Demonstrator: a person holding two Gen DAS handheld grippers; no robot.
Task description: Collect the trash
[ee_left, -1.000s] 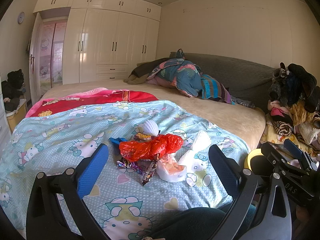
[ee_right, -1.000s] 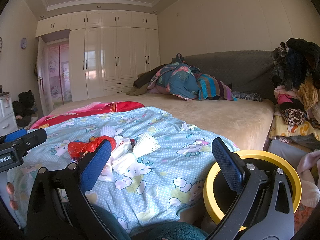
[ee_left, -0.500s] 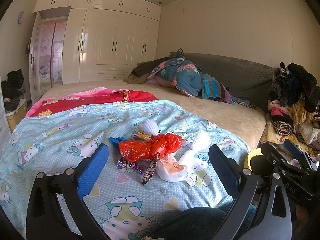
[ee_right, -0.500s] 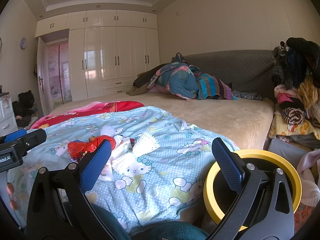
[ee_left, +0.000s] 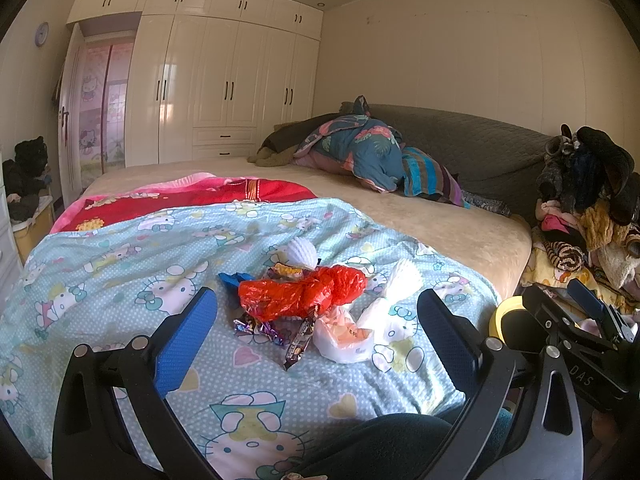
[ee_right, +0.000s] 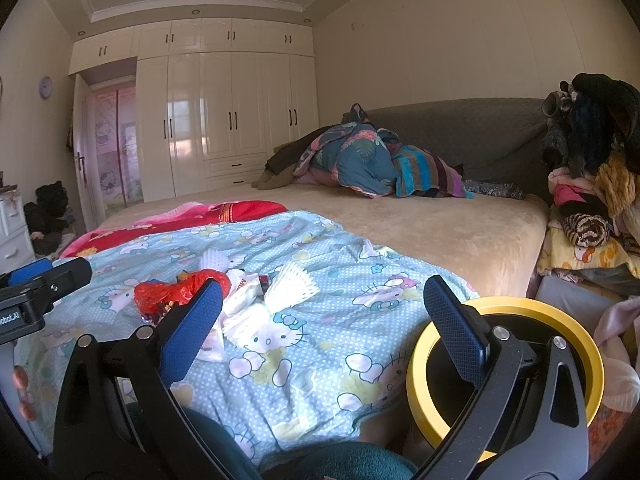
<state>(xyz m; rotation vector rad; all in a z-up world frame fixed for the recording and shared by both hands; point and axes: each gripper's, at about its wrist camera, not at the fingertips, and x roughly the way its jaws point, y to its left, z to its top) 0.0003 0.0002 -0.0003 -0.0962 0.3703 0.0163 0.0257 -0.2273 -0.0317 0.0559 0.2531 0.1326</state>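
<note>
Claws: left (ee_left: 316, 320) & right (ee_right: 322, 312) open, w/ red bag (ee_left: 300, 292) ahead.

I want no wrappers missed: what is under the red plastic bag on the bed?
Sticking out from under the red plastic bag: a blue scrap, shiny candy wrappers and a white bag. Anything beneath its middle is covered.

A home bedroom: wide bed (ee_left: 420, 216) with cartoon-cat quilt (ee_left: 120, 264), white built-in wardrobe (ee_left: 224, 80).

A Hello Kitty quilt (ee_left: 120, 264) and red blanket (ee_left: 192, 200) cover a beige bed (ee_left: 440, 220), with bunched bedding (ee_left: 360, 148) against white wardrobes (ee_left: 224, 80) and piled clothes (ee_right: 592, 184).
</note>
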